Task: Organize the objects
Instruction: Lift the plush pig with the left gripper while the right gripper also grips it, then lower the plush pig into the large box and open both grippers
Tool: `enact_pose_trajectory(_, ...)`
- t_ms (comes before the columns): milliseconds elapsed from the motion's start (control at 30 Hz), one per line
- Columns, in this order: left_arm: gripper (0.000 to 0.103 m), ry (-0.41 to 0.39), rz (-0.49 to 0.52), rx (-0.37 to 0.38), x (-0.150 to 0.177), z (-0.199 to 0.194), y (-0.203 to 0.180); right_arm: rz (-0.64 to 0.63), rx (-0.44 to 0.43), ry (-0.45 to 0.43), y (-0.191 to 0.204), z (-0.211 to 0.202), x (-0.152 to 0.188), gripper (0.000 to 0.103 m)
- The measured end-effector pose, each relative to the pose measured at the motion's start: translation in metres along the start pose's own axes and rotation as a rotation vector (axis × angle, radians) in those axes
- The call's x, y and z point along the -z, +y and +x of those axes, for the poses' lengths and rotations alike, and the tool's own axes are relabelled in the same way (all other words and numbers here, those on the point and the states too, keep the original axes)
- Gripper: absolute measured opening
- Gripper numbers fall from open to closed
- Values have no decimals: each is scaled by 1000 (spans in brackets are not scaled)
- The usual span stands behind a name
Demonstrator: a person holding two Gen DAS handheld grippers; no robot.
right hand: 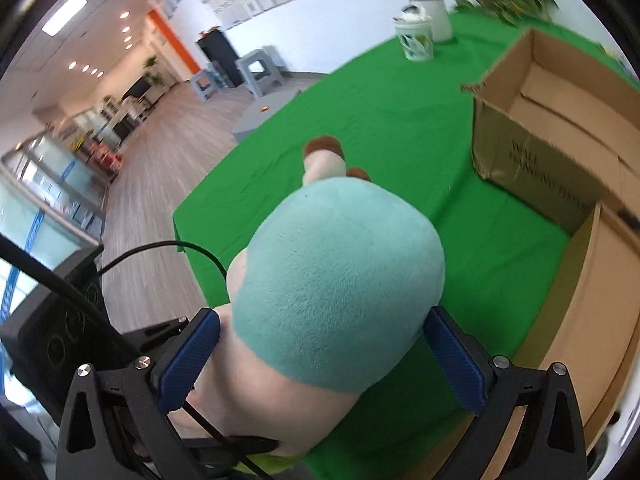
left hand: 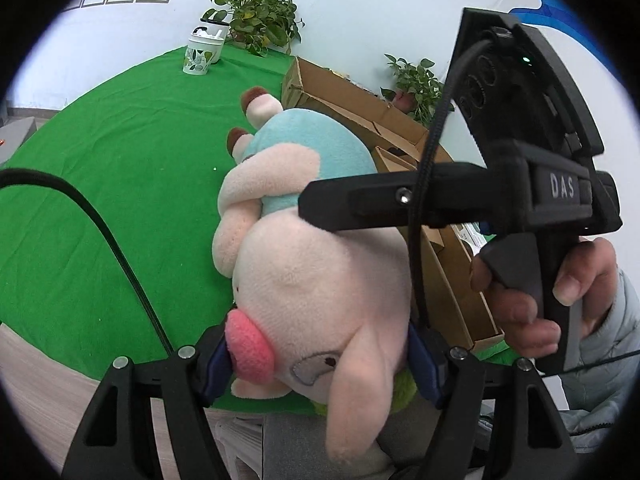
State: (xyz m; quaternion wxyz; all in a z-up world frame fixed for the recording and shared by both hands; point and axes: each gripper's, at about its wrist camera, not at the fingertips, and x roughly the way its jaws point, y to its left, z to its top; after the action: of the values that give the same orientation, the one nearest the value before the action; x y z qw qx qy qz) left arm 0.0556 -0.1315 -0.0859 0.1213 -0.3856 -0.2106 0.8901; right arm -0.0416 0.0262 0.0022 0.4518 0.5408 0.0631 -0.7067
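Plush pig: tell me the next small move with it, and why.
Probably carry the plush pig rightward and over the open cardboard box. Both tongs grip it now: the left tongs at its head, the right tongs around its teal body. It hangs above the green cloth, and the box stands open just to the right.
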Motion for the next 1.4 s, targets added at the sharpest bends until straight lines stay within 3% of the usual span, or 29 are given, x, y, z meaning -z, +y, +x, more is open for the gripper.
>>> enact_pose_trajectory(100,71,-1,21,-13,1,-1,-5,77,-2,20,0,3,4,103)
enact_pose_trajectory(367,70,0,65,-45,-1,-7,-20,140,55,-3,15,1,16,102)
enact_pose_trajectory(600,70,-10,145,-57,-14,-6,-47,132,108,-101,18,-25,32,87)
enact_pose_trajectory(833,69,-59,270,-12,-56,3,-88,160,171,-260,5,-82,34,75)
enact_pose_trajectory(1133,69,-188,397,106,-137,9,-146,127,338,-493,-9,-208,2,68)
enact_pose_trajectory(1400,69,-226,422,176,-203,37,-158,127,423,-559,-26,-282,-41,67)
